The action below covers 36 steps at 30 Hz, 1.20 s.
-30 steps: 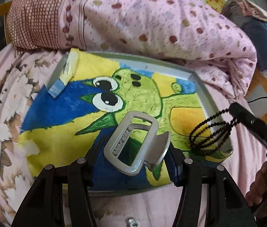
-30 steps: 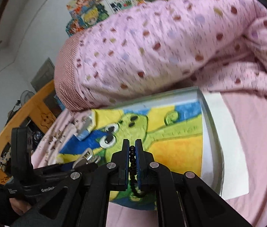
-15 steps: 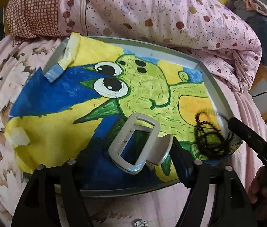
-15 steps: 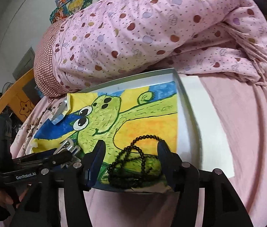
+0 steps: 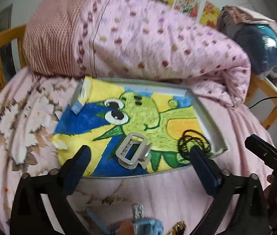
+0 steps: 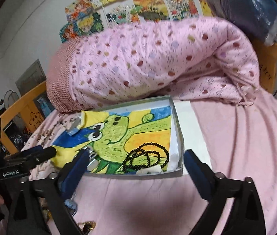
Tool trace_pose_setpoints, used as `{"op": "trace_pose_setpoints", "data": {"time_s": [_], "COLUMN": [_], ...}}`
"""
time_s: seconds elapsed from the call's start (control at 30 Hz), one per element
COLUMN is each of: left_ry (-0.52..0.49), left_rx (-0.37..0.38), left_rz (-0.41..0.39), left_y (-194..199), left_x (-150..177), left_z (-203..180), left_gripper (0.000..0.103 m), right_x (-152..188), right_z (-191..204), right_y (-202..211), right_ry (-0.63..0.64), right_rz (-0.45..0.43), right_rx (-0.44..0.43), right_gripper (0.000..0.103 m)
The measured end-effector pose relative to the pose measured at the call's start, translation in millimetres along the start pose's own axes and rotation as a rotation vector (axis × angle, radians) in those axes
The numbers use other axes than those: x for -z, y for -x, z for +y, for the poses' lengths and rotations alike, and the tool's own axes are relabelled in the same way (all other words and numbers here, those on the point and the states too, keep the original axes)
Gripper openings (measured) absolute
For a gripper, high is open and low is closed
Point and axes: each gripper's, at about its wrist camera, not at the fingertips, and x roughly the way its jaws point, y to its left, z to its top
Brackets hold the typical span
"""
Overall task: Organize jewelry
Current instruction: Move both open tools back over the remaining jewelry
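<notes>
Necklace (image 6: 147, 157), black beads in loose coils, lies on the drawing (image 6: 130, 135) in the tray (image 6: 180, 137), at its near right corner. Hair clip (image 5: 133, 150), silver, lies on the same drawing, left of the necklace and apart from it. Left gripper (image 5: 138, 156): jaws wide and opening, nothing pressed between the pads; clip seen in the gap but lying free on the drawing. Right gripper (image 6: 136, 163): jaws wide and opening too, empty; necklace seen between the fingers, untouched. Both grippers sit back over the tray's near edge. Tray rests on a pink bedsheet (image 6: 236, 146); a rolled spotted quilt (image 6: 158, 62) lies against its far side. Small items on the sheet (image 5: 144, 223) just under the left gripper, too blurred to name. Pictures (image 6: 130, 7) on the wall behind.
</notes>
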Motion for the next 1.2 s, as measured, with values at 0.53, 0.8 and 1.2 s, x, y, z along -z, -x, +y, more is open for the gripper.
{"op": "trace_pose_setpoints", "data": {"time_s": [0.53, 0.8, 1.2], "left_ry": [-0.097, -0.100, -0.059], "left_rx": [0.041, 0.024, -0.045], "left_rz": [-0.115, -0.046, 0.092], "left_y": [121.9, 142.3, 117.4], "left_x": [65.7, 115.8, 157.6], "left_z": [-25.8, -21.6, 0.8], "left_gripper": [0.101, 0.101, 0.101], "right_x": [71.2, 103.7, 135.6], "right_z": [14.4, 21.4, 33.6], "right_y": [117.2, 130.3, 94.0], "right_ry": [0.059, 0.012, 0.087], "right_rz": [0.060, 0.123, 0.222], "right_rx": [0.044, 0.045, 0.009], "right_gripper": [0.103, 0.103, 0.103]}}
